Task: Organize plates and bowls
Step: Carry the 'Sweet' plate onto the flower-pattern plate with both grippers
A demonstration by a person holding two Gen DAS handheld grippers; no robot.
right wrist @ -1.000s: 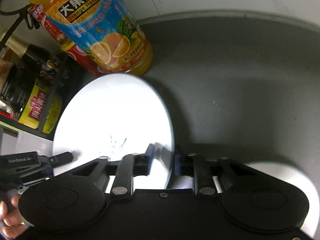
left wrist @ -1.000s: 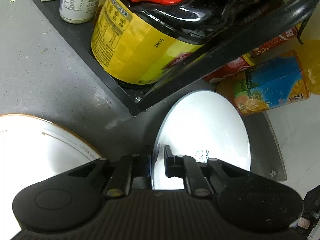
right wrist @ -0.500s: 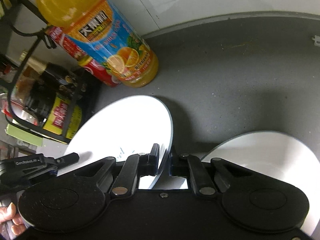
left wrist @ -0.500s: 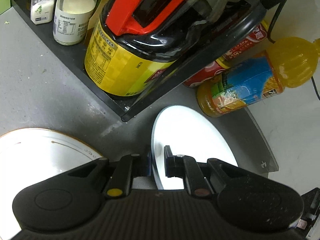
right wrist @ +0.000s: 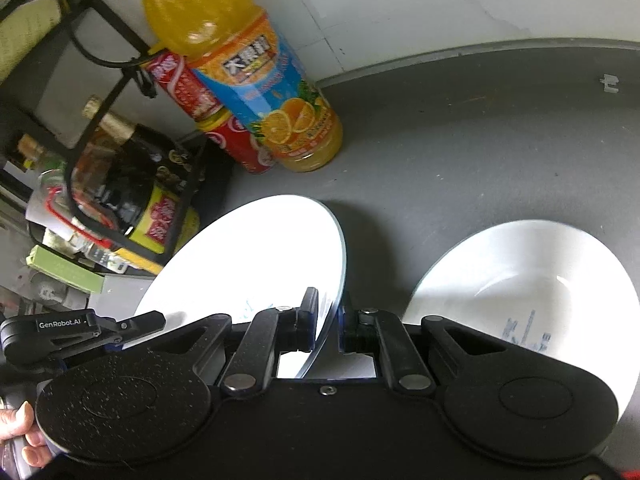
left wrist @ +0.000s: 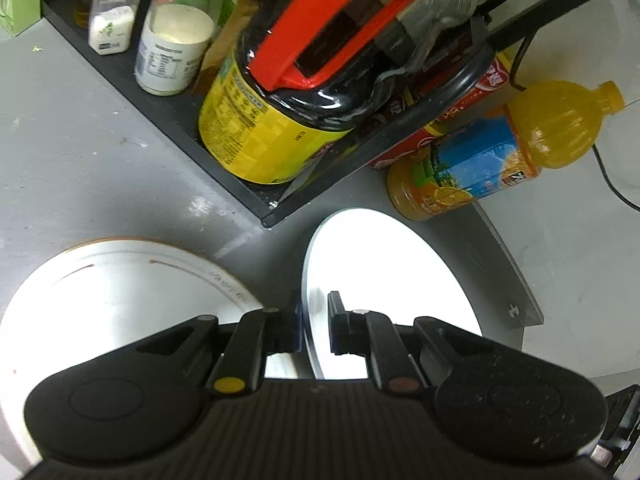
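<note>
Held plate: a small white plate (left wrist: 384, 292) is carried clear of the grey counter (left wrist: 80, 152), gripped from two opposite sides at once, its flat face tilted and its rim running edge-on between each pair of fingers.
Left gripper (left wrist: 314, 330): clenched on the plate's near rim, one finger on each face.
Right gripper (right wrist: 328, 326): likewise clamped on the rim at the plate's other side; the left gripper shows at that view's left edge, with a person's fingers (right wrist: 20, 428) behind it.
Which arm is nearer: neither; both already hold it, so the coming move turns on where to lower it.
Left of the held plate: a wide white plate with a brown rim (left wrist: 120, 280) lies flat on the counter, just beside.
Right of the held plate: a white bowl (right wrist: 532, 292) with blue marks sits on the counter, near.
Likely target: one of these two, I judge; which cannot be told.
Beyond the held plate: an orange juice bottle (right wrist: 272, 100) and a red can (right wrist: 224, 128) stand near its far edge.
Farther, beyond and left: a black rack (left wrist: 224, 168) holds a yellow-labelled jug (left wrist: 280, 120) and small jars.
In the way: nothing lies over either landing spot; the bottle and rack corner crowd the far side.
</note>
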